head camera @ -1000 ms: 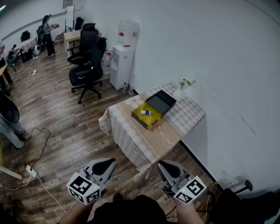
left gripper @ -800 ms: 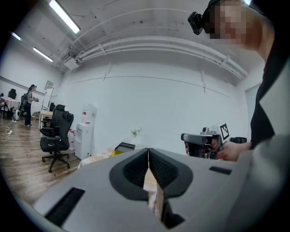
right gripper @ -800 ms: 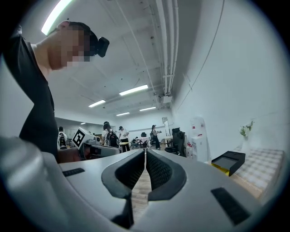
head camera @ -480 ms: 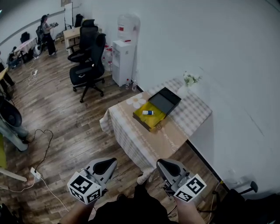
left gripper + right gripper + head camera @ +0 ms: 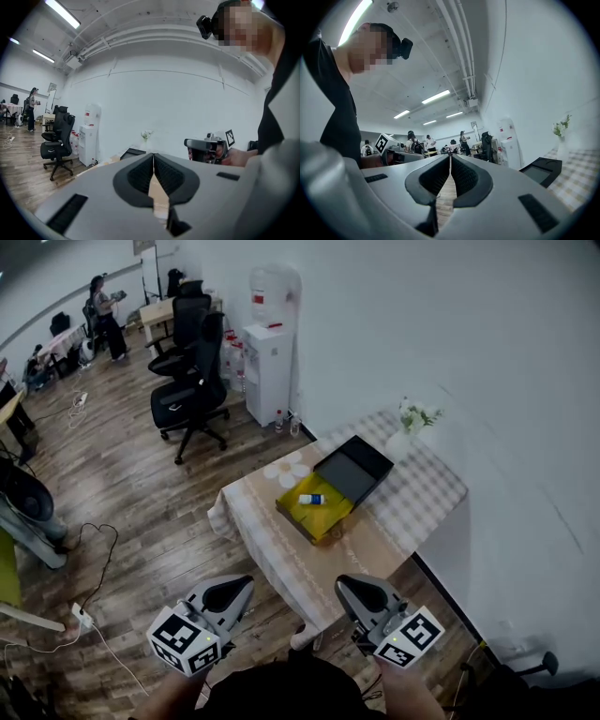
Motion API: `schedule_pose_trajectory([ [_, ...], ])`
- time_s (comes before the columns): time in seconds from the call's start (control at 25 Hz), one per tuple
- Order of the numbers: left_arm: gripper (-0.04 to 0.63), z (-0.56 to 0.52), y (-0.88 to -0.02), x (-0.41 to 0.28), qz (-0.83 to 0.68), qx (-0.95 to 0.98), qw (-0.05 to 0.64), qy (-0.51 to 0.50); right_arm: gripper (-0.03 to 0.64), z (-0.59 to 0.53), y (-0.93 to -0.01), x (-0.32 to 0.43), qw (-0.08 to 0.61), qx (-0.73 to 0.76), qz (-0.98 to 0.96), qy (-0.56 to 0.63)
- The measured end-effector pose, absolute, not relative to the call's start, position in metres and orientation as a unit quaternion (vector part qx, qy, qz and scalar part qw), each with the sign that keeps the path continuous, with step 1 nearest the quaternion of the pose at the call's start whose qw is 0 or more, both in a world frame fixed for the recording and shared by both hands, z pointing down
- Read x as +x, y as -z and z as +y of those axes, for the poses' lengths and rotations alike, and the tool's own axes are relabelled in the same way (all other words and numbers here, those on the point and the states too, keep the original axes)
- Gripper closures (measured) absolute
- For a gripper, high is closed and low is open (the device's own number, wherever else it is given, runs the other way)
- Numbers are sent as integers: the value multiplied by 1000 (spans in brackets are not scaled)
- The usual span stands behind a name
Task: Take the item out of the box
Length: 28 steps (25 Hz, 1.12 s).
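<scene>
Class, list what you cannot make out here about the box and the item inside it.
Item: head view, too small to name; only white and blue show.
Yellow box: in the right gripper view the right gripper body hides it; only the dark lid shows.

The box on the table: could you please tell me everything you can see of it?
The box is shallow and rectangular, open, with a yellow inside and brownish outer walls. Its dark lid lies folded back on the side toward the wall. It sits near the middle of the cloth-covered table. A small white-and-blue item lies inside. Nothing else touches it.
</scene>
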<state>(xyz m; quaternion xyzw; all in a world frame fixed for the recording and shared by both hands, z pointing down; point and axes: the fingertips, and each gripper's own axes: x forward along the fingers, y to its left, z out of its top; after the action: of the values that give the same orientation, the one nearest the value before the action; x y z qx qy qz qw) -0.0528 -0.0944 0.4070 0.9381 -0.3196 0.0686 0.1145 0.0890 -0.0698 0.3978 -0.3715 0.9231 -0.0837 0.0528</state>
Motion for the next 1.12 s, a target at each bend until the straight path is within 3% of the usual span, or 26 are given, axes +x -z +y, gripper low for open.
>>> schedule_pose_trajectory([
  [0.56,581,-156,-394,26,-335,934,101,-73,578,-136,-401,160,64,-344,933,87],
  [1.12,580,-198,-399,23,-314,941,102,-70,578,-175,-415,155,39,-364,926,94],
])
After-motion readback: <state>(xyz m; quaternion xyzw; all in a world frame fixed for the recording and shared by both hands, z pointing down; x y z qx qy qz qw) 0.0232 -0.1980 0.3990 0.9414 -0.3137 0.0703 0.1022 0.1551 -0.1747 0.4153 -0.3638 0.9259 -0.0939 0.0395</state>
